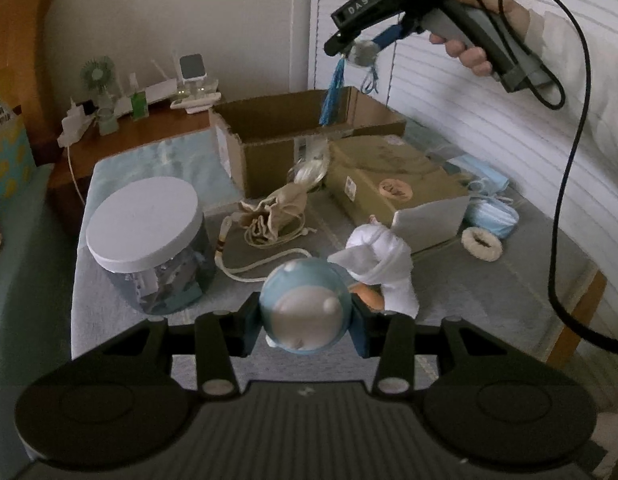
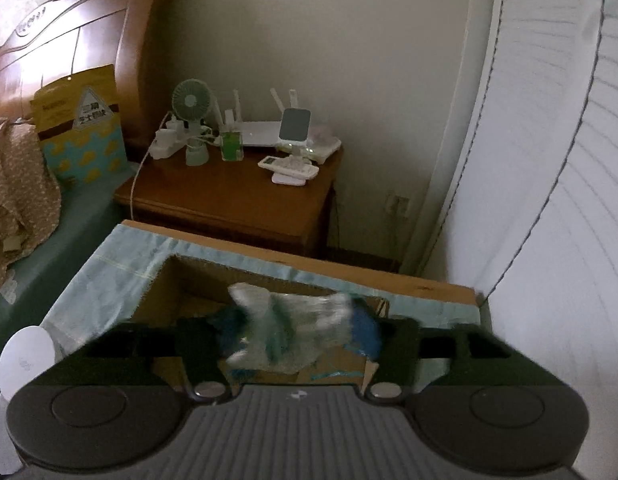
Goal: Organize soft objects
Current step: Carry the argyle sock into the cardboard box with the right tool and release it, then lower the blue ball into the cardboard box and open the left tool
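Cardboard box point(image 1: 309, 128) at the table's point(image 1: 509, 276) far edge lies directly under the right claw point(image 2: 297, 336), whose jaws stand apart around a blurred blue tasselled charm point(image 1: 333, 92) hanging lengthwise (tassel down). Left claw point(image 1: 305, 320), nearer, is clamped on a round blue-white doll point(image 1: 305, 304).

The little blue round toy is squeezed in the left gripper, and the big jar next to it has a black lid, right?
Almost. The blue round toy is indeed squeezed in the left gripper, but the jar next to it has a white lid, not a black one. The left wrist view shows this clearly.
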Action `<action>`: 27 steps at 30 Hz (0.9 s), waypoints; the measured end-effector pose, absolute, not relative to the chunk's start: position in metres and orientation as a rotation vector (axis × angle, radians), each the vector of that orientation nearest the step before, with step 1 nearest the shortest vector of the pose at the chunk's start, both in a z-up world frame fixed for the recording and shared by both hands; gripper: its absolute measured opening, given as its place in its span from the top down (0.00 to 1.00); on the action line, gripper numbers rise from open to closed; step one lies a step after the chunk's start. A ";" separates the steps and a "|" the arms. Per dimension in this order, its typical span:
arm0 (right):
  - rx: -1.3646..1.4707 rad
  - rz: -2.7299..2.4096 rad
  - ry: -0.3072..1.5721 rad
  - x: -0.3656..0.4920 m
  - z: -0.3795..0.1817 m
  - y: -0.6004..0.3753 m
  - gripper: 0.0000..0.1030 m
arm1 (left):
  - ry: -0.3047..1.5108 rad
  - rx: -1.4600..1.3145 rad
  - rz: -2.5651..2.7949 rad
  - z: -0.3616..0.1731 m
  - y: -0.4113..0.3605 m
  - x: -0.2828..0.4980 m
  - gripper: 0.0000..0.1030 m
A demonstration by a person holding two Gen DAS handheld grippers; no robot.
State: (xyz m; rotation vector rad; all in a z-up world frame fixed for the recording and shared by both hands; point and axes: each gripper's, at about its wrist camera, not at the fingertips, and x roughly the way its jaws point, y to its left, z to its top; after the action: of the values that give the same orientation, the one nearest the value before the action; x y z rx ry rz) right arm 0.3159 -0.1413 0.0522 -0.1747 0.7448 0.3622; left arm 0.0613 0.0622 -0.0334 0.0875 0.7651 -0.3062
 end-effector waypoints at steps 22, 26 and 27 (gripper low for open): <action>-0.181 0.350 0.732 0.221 0.025 -0.163 0.00 | 0.748 0.153 -0.346 -0.004 0.052 0.098 0.58; -0.165 0.322 0.727 0.189 0.017 -0.171 0.00 | 0.718 0.179 -0.349 0.011 0.045 0.118 0.58; -0.158 0.312 0.721 0.180 0.015 -0.173 0.00 | 0.713 0.183 -0.349 0.013 0.043 0.124 0.58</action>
State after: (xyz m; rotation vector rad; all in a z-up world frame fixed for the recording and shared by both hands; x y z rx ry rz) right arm 0.1802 -0.1732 0.0150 -0.1585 0.7211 0.3121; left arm 0.1244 0.0430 0.0129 0.1832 0.7128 -0.3492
